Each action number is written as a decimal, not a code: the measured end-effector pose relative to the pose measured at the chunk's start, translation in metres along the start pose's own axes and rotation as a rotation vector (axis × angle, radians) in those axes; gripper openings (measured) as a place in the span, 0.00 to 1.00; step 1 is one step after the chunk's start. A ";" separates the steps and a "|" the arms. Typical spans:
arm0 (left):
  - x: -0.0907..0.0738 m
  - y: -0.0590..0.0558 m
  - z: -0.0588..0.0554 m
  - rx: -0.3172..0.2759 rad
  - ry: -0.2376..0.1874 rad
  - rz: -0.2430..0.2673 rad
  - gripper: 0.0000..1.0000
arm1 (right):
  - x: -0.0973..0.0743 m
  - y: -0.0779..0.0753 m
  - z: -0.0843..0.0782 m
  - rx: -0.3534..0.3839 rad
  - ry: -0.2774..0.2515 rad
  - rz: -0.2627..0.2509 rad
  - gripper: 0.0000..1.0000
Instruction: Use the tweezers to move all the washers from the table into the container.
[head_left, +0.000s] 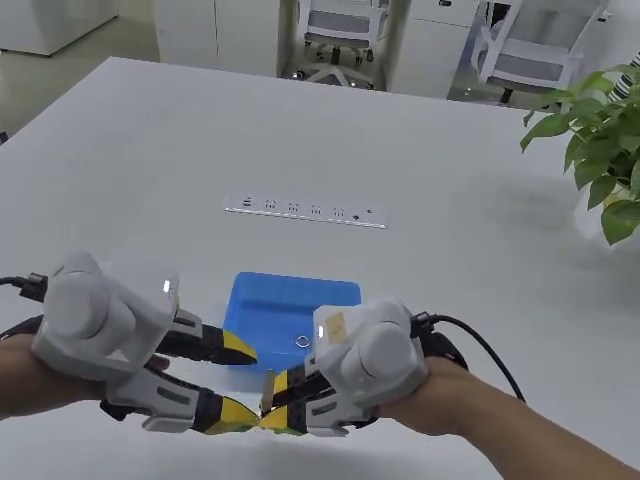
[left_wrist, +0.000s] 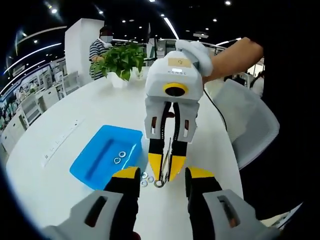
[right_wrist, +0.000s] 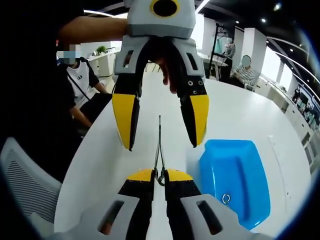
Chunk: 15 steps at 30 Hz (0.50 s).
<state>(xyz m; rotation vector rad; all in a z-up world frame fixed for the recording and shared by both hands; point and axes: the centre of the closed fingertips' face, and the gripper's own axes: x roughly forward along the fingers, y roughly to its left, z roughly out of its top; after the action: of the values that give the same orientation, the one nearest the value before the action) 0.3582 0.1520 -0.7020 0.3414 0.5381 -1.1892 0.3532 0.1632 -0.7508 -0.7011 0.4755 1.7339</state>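
Note:
My right gripper (right_wrist: 160, 176) is shut on thin metal tweezers (right_wrist: 159, 145) that point forward over the white table. In the left gripper view the tweezers (left_wrist: 168, 156) hang between the right gripper's jaws, their tip at a washer (left_wrist: 159, 183) on the table. A few more washers (left_wrist: 147, 178) lie just beside it. The blue container (left_wrist: 95, 160) holds two washers (left_wrist: 118, 157); the head view shows one washer (head_left: 303, 342) in the container (head_left: 290, 300). My left gripper (left_wrist: 164, 180) is open, facing the right gripper (head_left: 280, 400) closely, with nothing between its jaws.
A power strip (head_left: 305, 212) is set into the table (head_left: 150, 150) beyond the container. A potted plant (head_left: 600, 140) stands at the right edge. Office chairs (head_left: 340, 30) line the far side, and people sit nearby (right_wrist: 82, 80).

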 end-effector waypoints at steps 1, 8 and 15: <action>-0.001 0.000 -0.001 -0.005 -0.003 0.002 0.44 | -0.001 0.000 0.001 -0.001 -0.001 0.000 0.09; -0.008 0.001 -0.003 -0.046 -0.040 0.040 0.55 | -0.012 -0.004 0.007 -0.005 -0.001 -0.002 0.09; -0.017 0.006 -0.008 -0.097 -0.072 0.098 0.70 | -0.025 -0.010 0.015 -0.008 -0.010 -0.006 0.09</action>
<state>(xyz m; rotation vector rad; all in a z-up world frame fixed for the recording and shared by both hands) 0.3580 0.1711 -0.6990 0.2381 0.5093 -1.0731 0.3639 0.1576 -0.7224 -0.6984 0.4589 1.7344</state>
